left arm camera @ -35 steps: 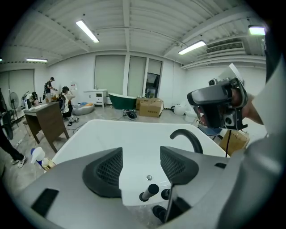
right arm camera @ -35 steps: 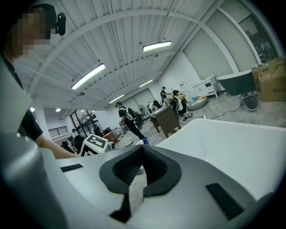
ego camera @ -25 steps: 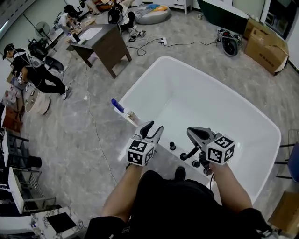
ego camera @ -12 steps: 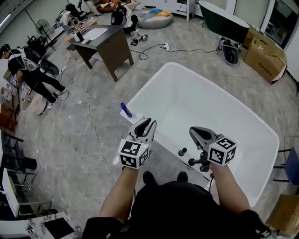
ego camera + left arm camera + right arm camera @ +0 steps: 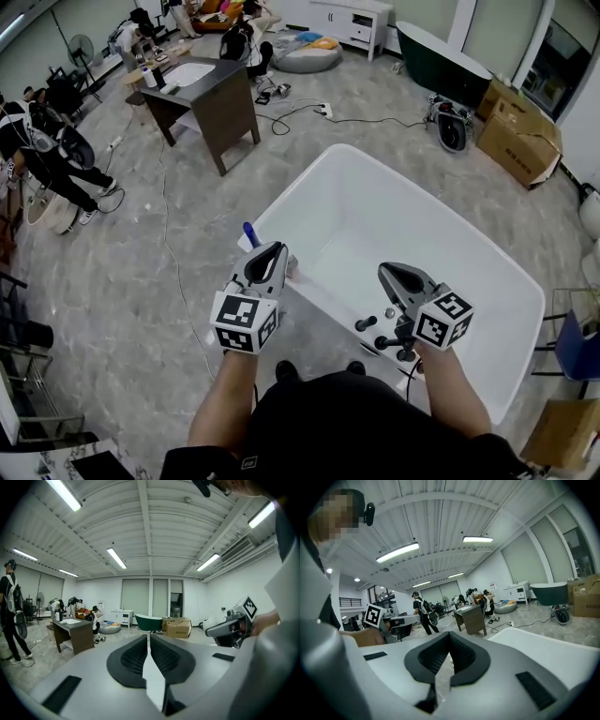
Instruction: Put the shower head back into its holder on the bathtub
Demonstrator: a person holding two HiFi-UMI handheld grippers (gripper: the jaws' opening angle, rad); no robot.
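The white bathtub (image 5: 487, 253) fills the middle of the head view. Black tap fittings (image 5: 367, 323) stand on its near rim; I cannot tell the shower head apart among them. My left gripper (image 5: 272, 251) hovers over the tub's near left rim, its jaws closing with nothing between them; its own view shows the pads (image 5: 133, 654) almost meeting. My right gripper (image 5: 392, 272) hangs above the fittings, shut and empty, pads (image 5: 461, 654) together at the tip. Both point nearly level across the room.
A blue-topped object (image 5: 249, 232) lies on the tub's left rim. Beyond stand a dark desk (image 5: 211, 94), floor cables (image 5: 309, 112), cardboard boxes (image 5: 520, 141), a dark green tub (image 5: 445, 42) and people (image 5: 37, 141) at the left.
Both grippers have risen from the tub's near rim, the left one drifting left. The left jaws have gone from wide apart to nearly together.
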